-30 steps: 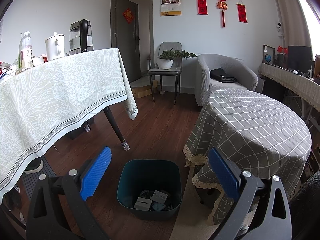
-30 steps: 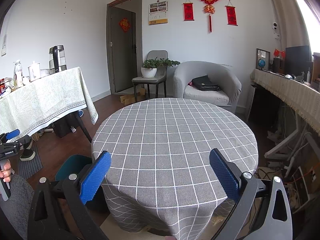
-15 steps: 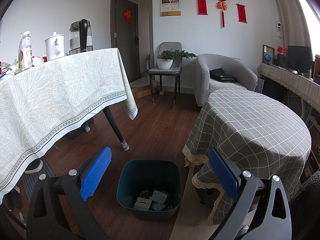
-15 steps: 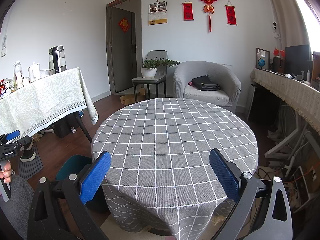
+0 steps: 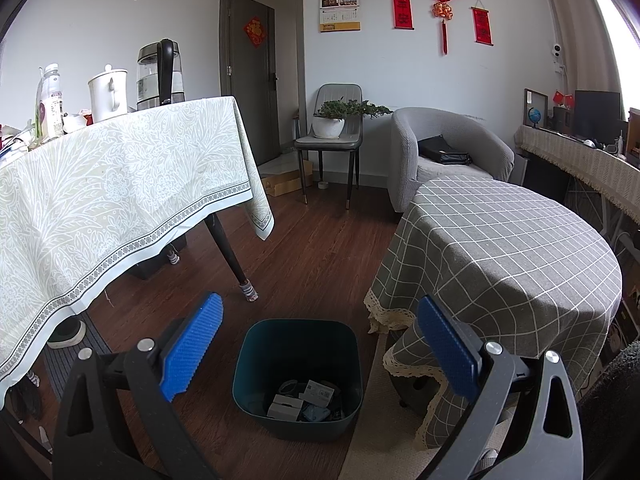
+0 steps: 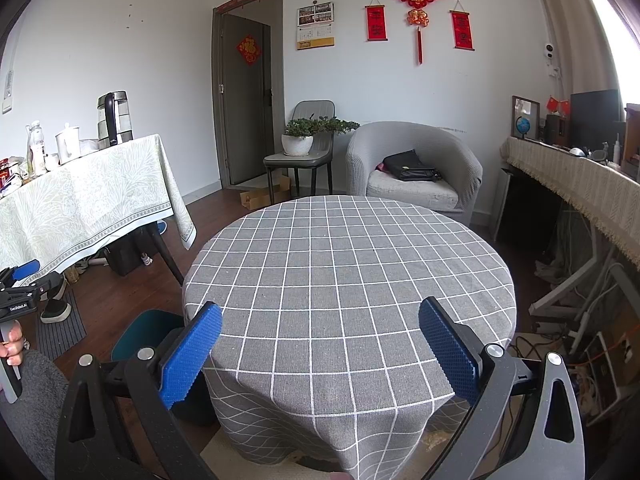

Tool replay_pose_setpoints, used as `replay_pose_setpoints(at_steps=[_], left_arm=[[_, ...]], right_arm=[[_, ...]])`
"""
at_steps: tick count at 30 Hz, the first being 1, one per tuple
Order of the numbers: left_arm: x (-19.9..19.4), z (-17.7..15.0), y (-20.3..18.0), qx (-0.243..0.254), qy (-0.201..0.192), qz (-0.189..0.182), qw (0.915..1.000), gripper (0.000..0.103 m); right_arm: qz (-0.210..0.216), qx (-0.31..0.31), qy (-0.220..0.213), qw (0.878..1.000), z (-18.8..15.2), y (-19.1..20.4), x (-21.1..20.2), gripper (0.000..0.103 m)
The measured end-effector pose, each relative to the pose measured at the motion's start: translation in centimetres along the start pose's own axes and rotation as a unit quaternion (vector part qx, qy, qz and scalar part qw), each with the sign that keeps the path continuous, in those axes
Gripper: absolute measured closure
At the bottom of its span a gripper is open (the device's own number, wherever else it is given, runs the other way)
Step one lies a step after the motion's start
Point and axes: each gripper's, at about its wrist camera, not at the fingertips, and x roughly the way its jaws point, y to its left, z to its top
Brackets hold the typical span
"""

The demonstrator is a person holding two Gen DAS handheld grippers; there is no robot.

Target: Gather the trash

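A dark teal trash bin [image 5: 298,376] stands on the wooden floor beside the round table. Several small boxes and wrappers [image 5: 308,398] lie in its bottom. My left gripper [image 5: 320,344] is open and empty, held above the bin. My right gripper [image 6: 320,348] is open and empty over the near edge of the round table with the grey checked cloth [image 6: 348,280], whose top is bare. The bin's rim [image 6: 140,332] shows at the table's left in the right wrist view, and the left gripper [image 6: 20,284] appears at that view's far left.
A table with a pale leaf-patterned cloth [image 5: 100,184] stands at the left, with a kettle [image 5: 160,72], a white jug and bottles on it. A grey armchair [image 6: 416,168] with a black bag, a chair with a potted plant [image 6: 304,140], and a side counter [image 6: 580,184] stand behind.
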Motion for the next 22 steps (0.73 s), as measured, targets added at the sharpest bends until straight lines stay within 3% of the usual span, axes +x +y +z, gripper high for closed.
replay_pose_setpoints(at_steps=[22], left_arm=[[0.17, -0.02, -0.11, 0.004, 0.003, 0.002, 1.0000, 0.003]], right_arm=[[-0.001, -0.002, 0.000, 1.000, -0.03, -0.03, 0.01, 0.003]])
